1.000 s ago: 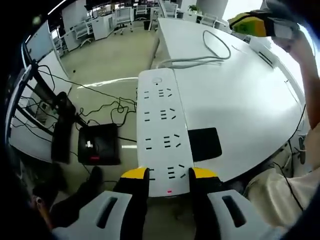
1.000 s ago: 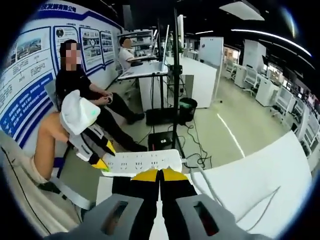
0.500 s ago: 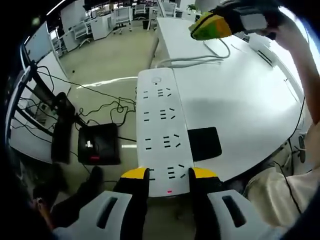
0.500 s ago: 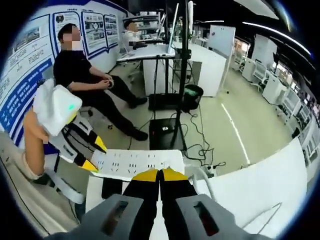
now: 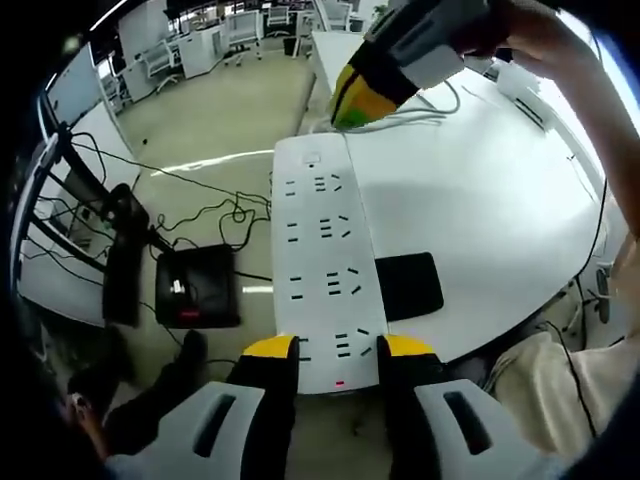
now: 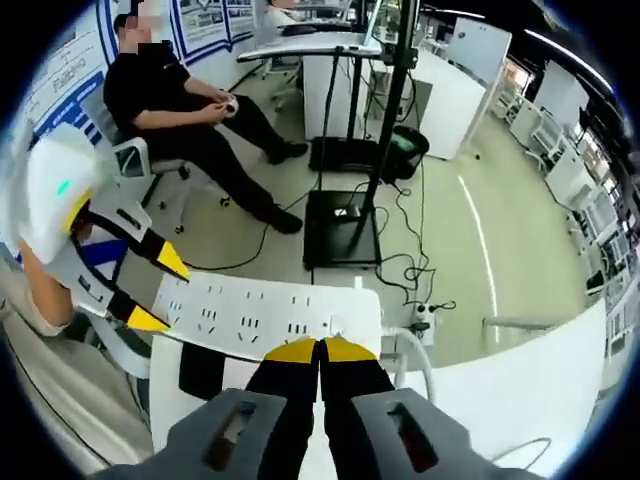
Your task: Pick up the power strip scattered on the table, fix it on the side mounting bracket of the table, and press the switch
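A long white power strip (image 5: 325,260) lies along the left edge of the white table (image 5: 490,200), over a black mounting bracket (image 5: 410,286). My left gripper (image 5: 338,348) is shut on the strip's near end, beside a small red light. My right gripper (image 5: 352,100) comes in from the upper right, its yellow tips just above the strip's far end, where the round switch (image 5: 313,160) sits. In the right gripper view, my right gripper (image 6: 318,348) has its jaws closed together, empty, over the power strip (image 6: 262,314). The left gripper (image 6: 160,292) grips the strip's left end.
The strip's white cable (image 5: 400,120) loops over the table behind it. A black stand base (image 6: 345,222) and loose cables lie on the floor below the table edge. A person in black (image 6: 175,100) sits on a chair beyond. Desks stand further back.
My right gripper has come down and forward to the strip's switch end. My left gripper and the strip have stayed where they were.
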The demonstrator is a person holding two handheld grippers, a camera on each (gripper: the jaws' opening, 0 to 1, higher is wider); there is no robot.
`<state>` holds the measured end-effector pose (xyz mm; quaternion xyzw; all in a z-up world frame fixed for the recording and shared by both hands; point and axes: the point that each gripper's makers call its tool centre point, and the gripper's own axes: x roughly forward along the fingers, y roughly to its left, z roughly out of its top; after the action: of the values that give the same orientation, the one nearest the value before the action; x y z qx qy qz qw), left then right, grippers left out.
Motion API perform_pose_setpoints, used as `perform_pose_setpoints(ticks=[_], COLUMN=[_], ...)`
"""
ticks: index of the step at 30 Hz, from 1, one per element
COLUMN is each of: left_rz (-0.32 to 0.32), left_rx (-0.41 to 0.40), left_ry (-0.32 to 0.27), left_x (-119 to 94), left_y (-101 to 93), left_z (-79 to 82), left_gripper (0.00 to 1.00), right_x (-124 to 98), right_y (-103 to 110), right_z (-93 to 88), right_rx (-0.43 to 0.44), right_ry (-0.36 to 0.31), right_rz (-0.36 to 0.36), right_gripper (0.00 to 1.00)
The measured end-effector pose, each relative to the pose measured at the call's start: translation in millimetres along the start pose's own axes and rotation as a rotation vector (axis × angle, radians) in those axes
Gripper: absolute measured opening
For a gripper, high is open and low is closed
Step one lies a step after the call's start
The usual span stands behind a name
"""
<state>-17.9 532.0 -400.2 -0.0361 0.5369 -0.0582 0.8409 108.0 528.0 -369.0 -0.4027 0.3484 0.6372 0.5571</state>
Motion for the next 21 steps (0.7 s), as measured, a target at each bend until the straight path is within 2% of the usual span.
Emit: perform_pose_setpoints(ticks=[5,8,12,21], left_rz=[-0.001,-0.001,0.0,-0.002], left_rx=[0.004,0.002,0.003,0.004], left_ry=[0.007,0.004,0.005,0.012], left_x=[-2.9,-4.7,-5.3,-5.4], left_y=[-8.1,-13.0,-15.1,-15.1], left_z=[-5.0,-7.9,-8.5,-8.4], left_gripper=[0.36,0.36,0.36,0.36], right_x=[16.2,19.4,23.0,30.0], right_y=[-19.8,-16.6,-12.5,-10.3], right_z=[6.1,-0.2,1.0,1.1], right_rx=[0.027,0.044,0.065,0.054], right_ry=[0.027,0.039,0.036,0.058], right_rz=[0.011,0.016,0.028,0.029], right_gripper=[0.0,0.0,0.0,0.0])
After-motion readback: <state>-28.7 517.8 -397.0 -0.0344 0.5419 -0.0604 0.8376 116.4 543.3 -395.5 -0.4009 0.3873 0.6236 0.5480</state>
